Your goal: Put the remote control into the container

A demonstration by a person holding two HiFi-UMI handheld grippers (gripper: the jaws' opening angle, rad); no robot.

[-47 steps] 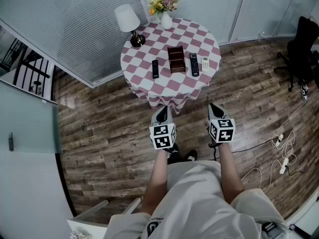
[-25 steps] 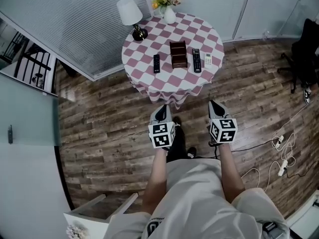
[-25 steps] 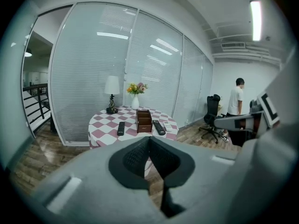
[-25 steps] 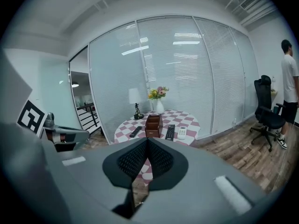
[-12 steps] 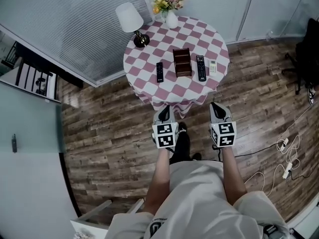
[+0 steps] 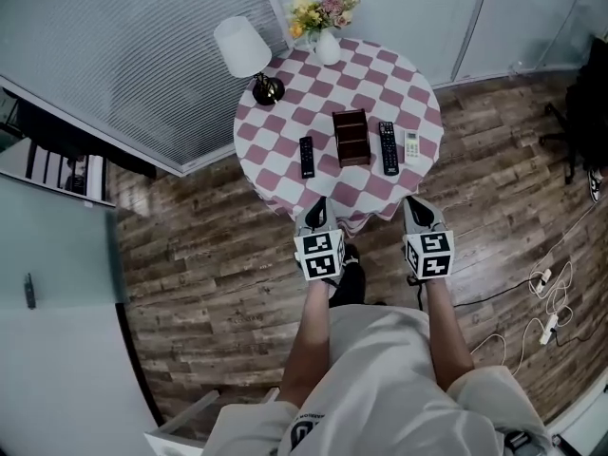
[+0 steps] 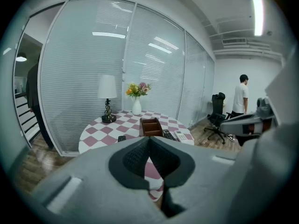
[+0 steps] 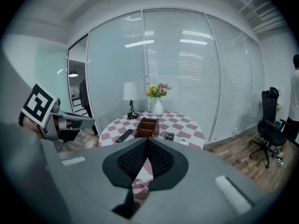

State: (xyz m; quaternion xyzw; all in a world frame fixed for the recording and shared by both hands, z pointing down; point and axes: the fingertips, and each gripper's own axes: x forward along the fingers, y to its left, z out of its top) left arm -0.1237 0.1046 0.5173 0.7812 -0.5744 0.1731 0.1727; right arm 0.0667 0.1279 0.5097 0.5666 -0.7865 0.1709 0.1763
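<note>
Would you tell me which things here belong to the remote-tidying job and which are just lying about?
Job: brown container, black remote left of it, black remote right of it, white remote.
Lying about: lamp, vase of flowers, checkered tablecloth.

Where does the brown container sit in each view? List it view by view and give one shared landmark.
Head view: brown container, upper middle.
Left gripper view: brown container at picture centre, just above the jaws.
Right gripper view: brown container at centre, just above the jaws.
Shared landmark: white lamp, to its left.
</note>
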